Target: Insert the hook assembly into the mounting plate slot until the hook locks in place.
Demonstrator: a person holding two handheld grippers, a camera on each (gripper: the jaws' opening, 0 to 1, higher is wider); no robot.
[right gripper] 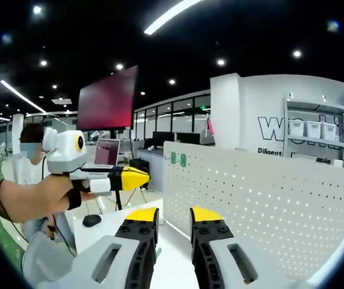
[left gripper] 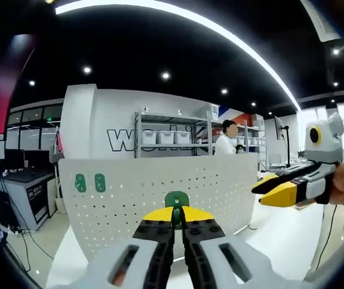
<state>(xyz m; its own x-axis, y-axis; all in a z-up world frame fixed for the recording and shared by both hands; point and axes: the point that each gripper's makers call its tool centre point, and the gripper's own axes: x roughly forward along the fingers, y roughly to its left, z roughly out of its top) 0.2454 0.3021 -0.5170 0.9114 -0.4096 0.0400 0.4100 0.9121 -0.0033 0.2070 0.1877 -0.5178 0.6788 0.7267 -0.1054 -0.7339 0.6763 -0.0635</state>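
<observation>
White-bodied tongs (right gripper: 172, 220), black jaws tipped yellow, round screws.

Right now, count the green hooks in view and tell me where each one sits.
3. Two green hooks hang side by side near the pegboard upper corner; a third hook is clamped in the left gripper. Others may be hidden.

A white table (right gripper: 172, 253) carries an upright white pegboard (left gripper: 160, 186) with two green hooks (left gripper: 90, 182) mounted on it.
</observation>
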